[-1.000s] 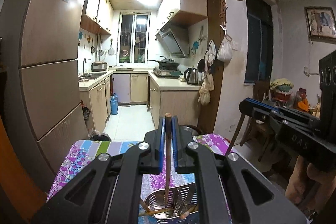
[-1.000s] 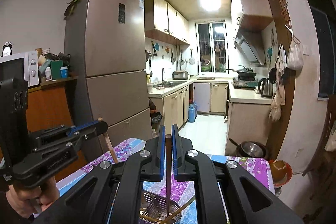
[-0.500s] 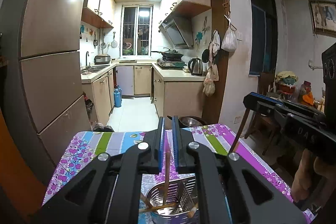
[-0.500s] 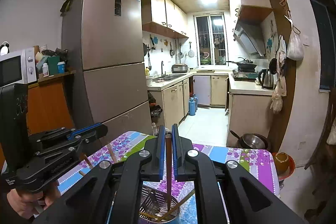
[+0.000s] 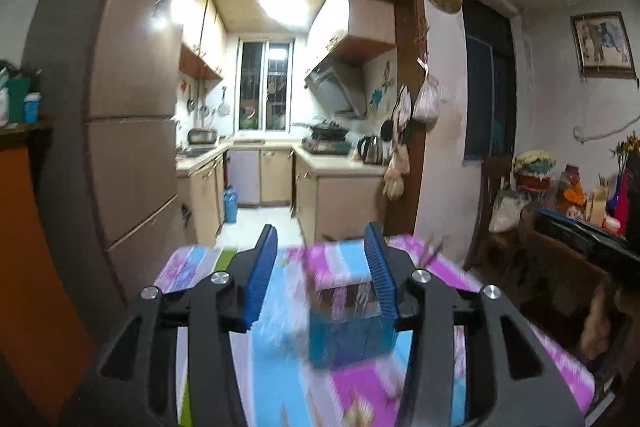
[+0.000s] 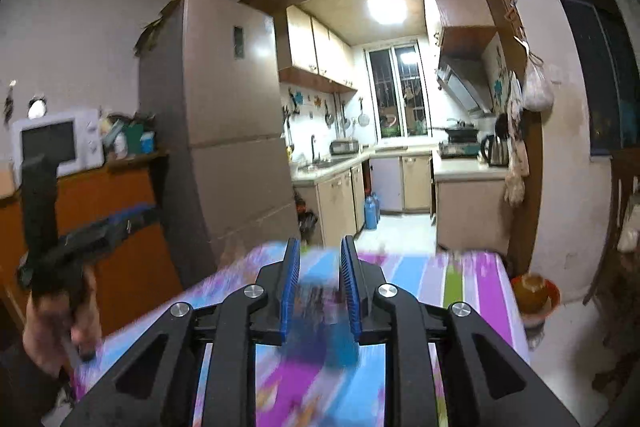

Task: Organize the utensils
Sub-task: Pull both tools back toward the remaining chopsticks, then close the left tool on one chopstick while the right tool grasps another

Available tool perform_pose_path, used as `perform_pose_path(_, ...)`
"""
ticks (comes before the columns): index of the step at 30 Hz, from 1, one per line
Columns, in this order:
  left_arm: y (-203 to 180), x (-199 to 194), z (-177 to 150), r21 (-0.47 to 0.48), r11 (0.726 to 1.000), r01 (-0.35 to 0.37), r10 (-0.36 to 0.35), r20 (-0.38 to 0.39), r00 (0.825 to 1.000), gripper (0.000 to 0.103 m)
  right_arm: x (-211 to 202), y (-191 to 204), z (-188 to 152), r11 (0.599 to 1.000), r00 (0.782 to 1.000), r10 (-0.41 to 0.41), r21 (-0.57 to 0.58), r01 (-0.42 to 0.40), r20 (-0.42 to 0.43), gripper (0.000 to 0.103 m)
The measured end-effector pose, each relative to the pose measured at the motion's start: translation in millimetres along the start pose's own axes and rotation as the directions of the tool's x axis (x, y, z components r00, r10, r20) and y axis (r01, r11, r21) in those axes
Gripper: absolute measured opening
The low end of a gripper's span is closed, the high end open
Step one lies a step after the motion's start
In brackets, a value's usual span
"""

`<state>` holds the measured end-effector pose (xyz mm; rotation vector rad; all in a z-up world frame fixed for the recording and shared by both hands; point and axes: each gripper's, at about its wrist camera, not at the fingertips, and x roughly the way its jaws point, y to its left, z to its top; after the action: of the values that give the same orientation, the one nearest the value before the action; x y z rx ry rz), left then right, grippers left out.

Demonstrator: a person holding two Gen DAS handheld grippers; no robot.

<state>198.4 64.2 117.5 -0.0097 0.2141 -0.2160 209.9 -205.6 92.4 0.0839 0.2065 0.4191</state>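
Both grippers are seen with their jaws apart and nothing held between them. The left gripper (image 5: 322, 271) is spread wide, its blue ribbed pads (image 5: 260, 277) framing a blurred blue-based utensil holder (image 5: 350, 327) that stands on the flowered tablecloth (image 5: 360, 391). The right gripper (image 6: 319, 281) is parted more narrowly, and the same holder (image 6: 320, 323) is glimpsed as a dark blue smear just below its fingertips. From the right wrist view the left gripper (image 6: 86, 239) is also visible at the far left, gripped in the person's hand (image 6: 52, 331).

Heavy motion blur covers the table in both views, so the holder's contents cannot be made out; whether utensils stand in it cannot be told.

As a judgement, the holder is taken to be a light, rigid container with a shiny upper part, likely slippery on its wall and easily tipped if pushed from one side. Utensils such as chopsticks would be expected to be thin, stiff, very light and prone to rolling or pivoting in the pads; a hold near the middle of the shaft, square across the ribbed pads, would be advised. Any utensil should be lowered vertically so the rim is not struck and the holder not knocked over.
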Motion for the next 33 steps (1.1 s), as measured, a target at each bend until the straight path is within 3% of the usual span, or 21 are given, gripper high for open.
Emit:
perform_pose_path(4,21.6,-41.0,-65.9,-0.024,0.999,-0.024,0.022,-0.077,0.997,0.044,-52.0,29.3,-100.2,0.999,0.996,-0.024,0.028,0.026,-0.085,0.023)
perform_pose_path(10,37.7,-65.5,-161.2,-0.081,0.995,-0.057,0.036,-0.238,0.971,0.044,-77.8,84.4,-202.9,0.997,0.981,-0.029,0.062,0.042,-0.192,0.023)
perform_pose_path(17,22.2,-73.1,-219.3,-0.082,0.997,0.006,-0.032,-0.312,0.949,0.044,-55.8,127.1,-238.9,0.998,0.970,-0.059,-0.012,0.058,-0.234,0.023)
perform_pose_path(27,5.2,-76.1,-255.6,-0.019,0.998,0.066,-0.069,-0.327,0.942,0.043,-48.9,131.4,-252.2,0.991,0.960,-0.134,-0.038,0.128,-0.246,0.023)
perform_pose_path(33,-3.0,-78.2,-262.8,0.018,0.998,0.066,-0.057,-0.309,0.949,0.043,-48.8,131.9,-251.9,0.990,0.958,-0.143,-0.042,0.137,-0.248,0.023)
